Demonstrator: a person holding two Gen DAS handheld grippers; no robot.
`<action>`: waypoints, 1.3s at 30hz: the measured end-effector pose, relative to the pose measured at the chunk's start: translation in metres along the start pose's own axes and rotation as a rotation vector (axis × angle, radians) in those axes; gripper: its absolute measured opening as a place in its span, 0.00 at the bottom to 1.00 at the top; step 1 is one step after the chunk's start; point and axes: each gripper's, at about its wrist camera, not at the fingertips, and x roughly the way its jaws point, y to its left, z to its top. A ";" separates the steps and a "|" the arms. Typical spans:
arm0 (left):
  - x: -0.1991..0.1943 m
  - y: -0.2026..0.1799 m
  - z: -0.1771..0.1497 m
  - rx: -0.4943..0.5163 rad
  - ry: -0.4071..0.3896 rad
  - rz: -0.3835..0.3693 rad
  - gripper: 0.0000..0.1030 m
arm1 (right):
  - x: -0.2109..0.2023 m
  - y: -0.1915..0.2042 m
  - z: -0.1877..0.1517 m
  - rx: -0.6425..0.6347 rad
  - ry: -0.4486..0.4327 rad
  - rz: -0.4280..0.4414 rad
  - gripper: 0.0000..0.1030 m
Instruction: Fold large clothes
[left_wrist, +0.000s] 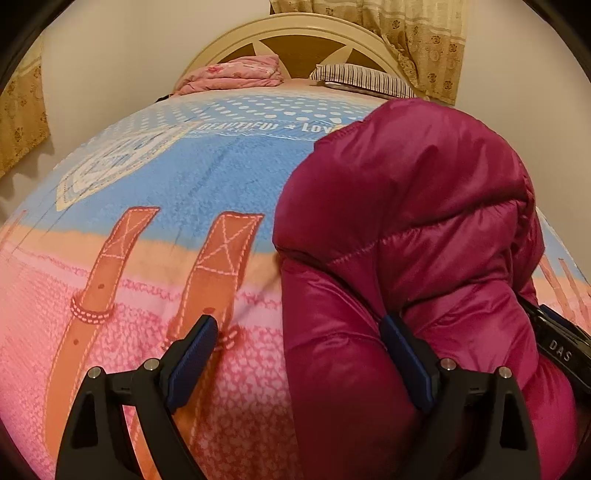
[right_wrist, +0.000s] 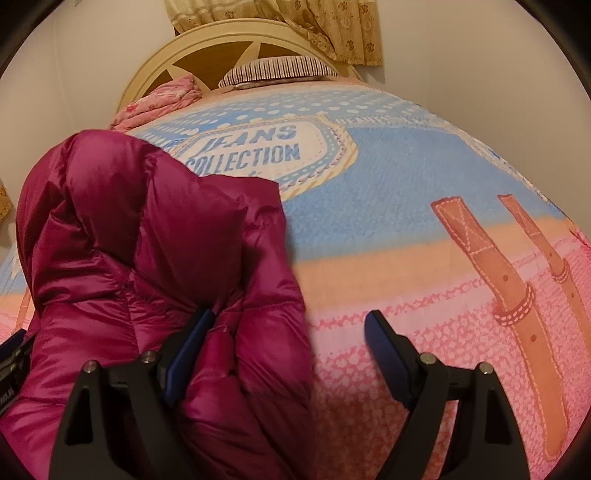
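A magenta puffer jacket (left_wrist: 417, 229) lies bunched up on the bed; it also shows in the right wrist view (right_wrist: 147, 240). My left gripper (left_wrist: 299, 332) is open, its jaws wide apart at the jacket's left edge; its right finger (left_wrist: 402, 347) presses into the fabric and its left finger (left_wrist: 199, 343) is over the blanket. My right gripper (right_wrist: 288, 332) is open at the jacket's right edge; its left finger (right_wrist: 192, 339) sits in the fabric folds and its right finger (right_wrist: 384, 343) is over the blanket. Neither grips the jacket.
The bed is covered by a blue and pink printed blanket (left_wrist: 184, 206). A pink folded quilt (left_wrist: 236, 74) and a striped pillow (left_wrist: 354, 75) lie by the cream headboard (left_wrist: 295, 33). Curtains (left_wrist: 424, 40) hang behind. The other gripper's black body (left_wrist: 557, 343) shows at right.
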 end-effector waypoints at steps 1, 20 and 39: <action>0.000 0.000 -0.001 0.001 0.003 -0.012 0.88 | 0.000 0.000 0.000 0.001 0.001 0.004 0.82; -0.010 -0.013 -0.009 0.063 0.010 -0.175 0.58 | -0.003 0.003 -0.007 -0.021 0.000 0.102 0.55; -0.070 -0.016 -0.020 0.147 -0.116 -0.137 0.21 | -0.036 0.012 -0.015 -0.051 -0.062 0.273 0.16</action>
